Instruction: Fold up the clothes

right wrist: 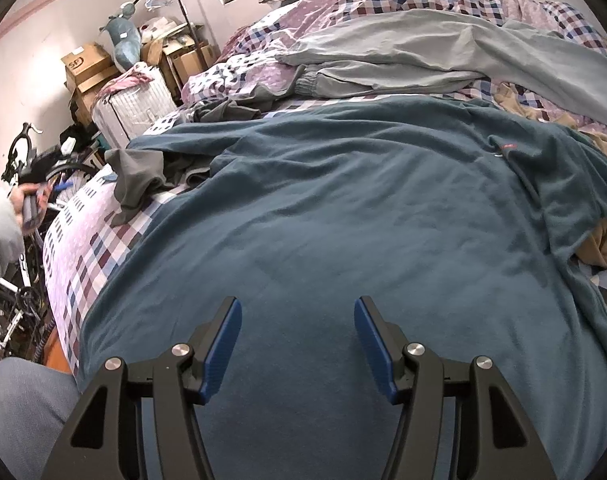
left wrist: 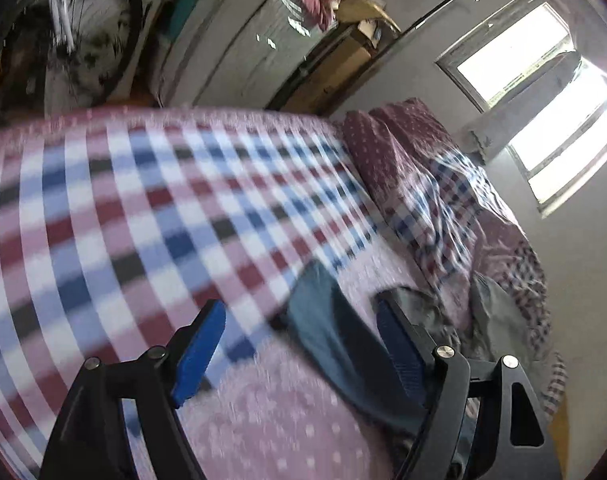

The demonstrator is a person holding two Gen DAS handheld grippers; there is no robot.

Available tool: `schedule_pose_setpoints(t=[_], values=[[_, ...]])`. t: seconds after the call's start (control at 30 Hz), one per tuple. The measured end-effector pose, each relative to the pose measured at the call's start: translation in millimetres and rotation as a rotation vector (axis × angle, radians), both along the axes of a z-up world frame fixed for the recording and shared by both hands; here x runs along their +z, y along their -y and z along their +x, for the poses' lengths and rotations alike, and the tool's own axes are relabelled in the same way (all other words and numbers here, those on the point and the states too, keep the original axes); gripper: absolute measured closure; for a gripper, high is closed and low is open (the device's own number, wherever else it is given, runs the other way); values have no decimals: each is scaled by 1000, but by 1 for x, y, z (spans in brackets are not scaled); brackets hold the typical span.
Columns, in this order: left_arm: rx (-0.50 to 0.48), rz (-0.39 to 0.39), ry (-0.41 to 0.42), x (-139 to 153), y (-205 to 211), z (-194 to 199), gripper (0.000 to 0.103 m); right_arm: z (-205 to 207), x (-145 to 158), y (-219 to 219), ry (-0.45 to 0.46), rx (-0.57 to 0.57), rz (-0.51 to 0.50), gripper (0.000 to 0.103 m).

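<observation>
Hovering low over the teal shirt [right wrist: 343, 216], right gripper [right wrist: 297, 320] spread wide, blue pads [right wrist: 223, 344] well apart and nothing between them. Spread nearly flat on the checked bedspread [right wrist: 83, 248], that shirt, running away from the tongs toward the far end of the bed, collar and small label [right wrist: 505, 148] up and to the right, near hem directly beneath the fingers. Probably best gripped from here at the hem or a near corner, since cloth lies straight ahead and below. Tilted and blurred, the left wrist view: left gripper [left wrist: 299, 328] likewise wide open and empty, mostly over bare bedspread [left wrist: 143, 208], with only a strip of the same teal cloth [left wrist: 331, 320] reaching in between its fingers from the right. So shirt lies to the right of the left tongs, and well off its centre; right side clearly nearer the bulk. Grey trousers [right wrist: 403, 56] and a tan garment [right wrist: 603, 240] waiting farther up the bed, a dark grey piece [right wrist: 139, 180] at the shirt's left edge. Folding not yet begun, by the look of it.
</observation>
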State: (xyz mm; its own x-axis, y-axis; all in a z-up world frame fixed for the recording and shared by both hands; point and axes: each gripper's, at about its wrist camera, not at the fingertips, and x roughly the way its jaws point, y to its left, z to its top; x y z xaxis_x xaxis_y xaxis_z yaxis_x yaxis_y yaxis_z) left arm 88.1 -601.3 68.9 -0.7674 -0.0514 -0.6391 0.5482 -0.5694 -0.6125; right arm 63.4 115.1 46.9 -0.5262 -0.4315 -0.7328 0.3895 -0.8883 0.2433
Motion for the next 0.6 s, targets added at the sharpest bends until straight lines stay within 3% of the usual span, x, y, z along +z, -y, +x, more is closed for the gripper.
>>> schedule_pose_setpoints(t=[0.07, 0.17, 0.37, 0.6], values=[[-26, 28, 1, -7, -14, 7, 21, 0, 1, -2, -4, -10, -9, 41], [-115, 2, 7, -9, -53, 12, 21, 0, 3, -5, -9, -18, -22, 41], [-401, -136, -114, 29, -184, 25, 21, 0, 8, -14, -21, -33, -54, 41], [-748, -88, -312, 79, -343, 27, 21, -4, 18, -34, -64, -89, -107, 41]])
